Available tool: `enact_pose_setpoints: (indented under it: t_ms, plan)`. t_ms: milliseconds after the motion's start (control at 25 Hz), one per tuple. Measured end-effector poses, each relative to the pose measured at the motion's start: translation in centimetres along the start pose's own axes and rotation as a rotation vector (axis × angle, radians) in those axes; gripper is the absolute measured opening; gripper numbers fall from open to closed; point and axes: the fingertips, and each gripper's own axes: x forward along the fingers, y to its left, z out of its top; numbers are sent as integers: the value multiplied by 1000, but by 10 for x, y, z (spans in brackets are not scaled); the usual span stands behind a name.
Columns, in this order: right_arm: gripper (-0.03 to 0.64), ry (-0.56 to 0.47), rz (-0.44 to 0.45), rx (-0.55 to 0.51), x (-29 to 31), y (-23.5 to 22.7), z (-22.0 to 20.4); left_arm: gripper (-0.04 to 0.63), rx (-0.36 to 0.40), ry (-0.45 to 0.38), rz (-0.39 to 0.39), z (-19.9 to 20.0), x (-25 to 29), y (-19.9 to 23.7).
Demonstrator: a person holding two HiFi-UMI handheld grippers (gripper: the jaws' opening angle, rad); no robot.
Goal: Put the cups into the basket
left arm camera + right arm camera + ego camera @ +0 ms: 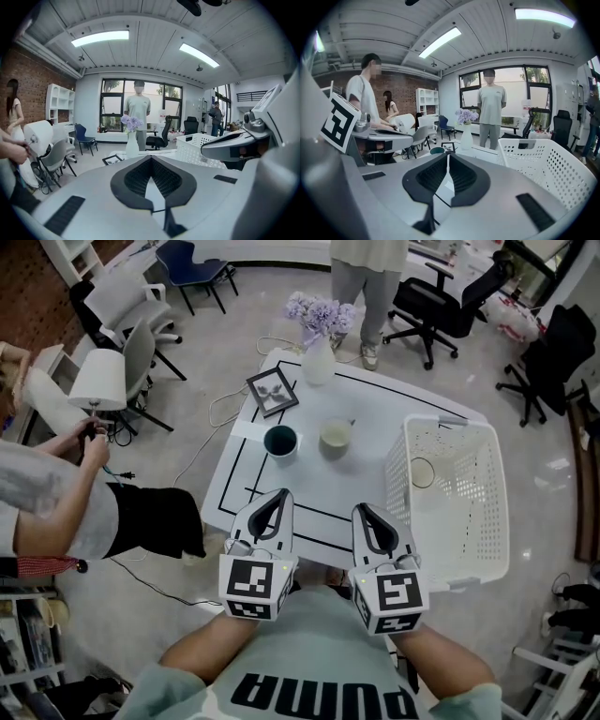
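Sitting mid-frame, white rectangular table (375, 409) carries white perforated plastic basket (487, 563) at right. Left gripper (279, 493) and right gripper (361, 509) lower centre: jaws closed, empty. Dark teal cup (280, 441) and pale cup (336, 435) mid-table, outside basket.

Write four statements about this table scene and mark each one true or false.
1. The dark teal ceramic cup stands on the white table, outside the white perforated plastic basket. True.
2. The right tool holds the pale cream cup. False: its jaws are shut on nothing, and that cup stands on the table.
3. The white vase of purple flowers stands inside the basket. False: it stands at the table's far edge.
4. The left tool is shut and empty. True.
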Motion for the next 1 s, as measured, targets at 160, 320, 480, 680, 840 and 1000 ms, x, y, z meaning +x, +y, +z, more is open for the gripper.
enact_pose_setpoints:
  t_ms: [160, 320, 480, 680, 840, 1000]
  plan:
    - [29, -3, 10, 0, 7, 3, 1, 6, 0, -5, 14, -1, 1, 8]
    - [31, -6, 42, -1, 20, 12, 4, 6, 10, 1, 50, -5, 2, 24]
    - [32, -2, 85, -8, 36, 27, 5, 6, 16, 10, 88, -11, 1, 43]
    - [83, 21, 121, -32, 58, 44, 1, 6, 2, 15, 120, -16, 0, 63]
    - [151, 49, 145, -43, 75, 56, -2, 6, -3, 20, 139, -19, 1, 78]
    - [204, 80, 158, -58, 94, 64, -7, 6, -7, 32, 151, -23, 6, 92]
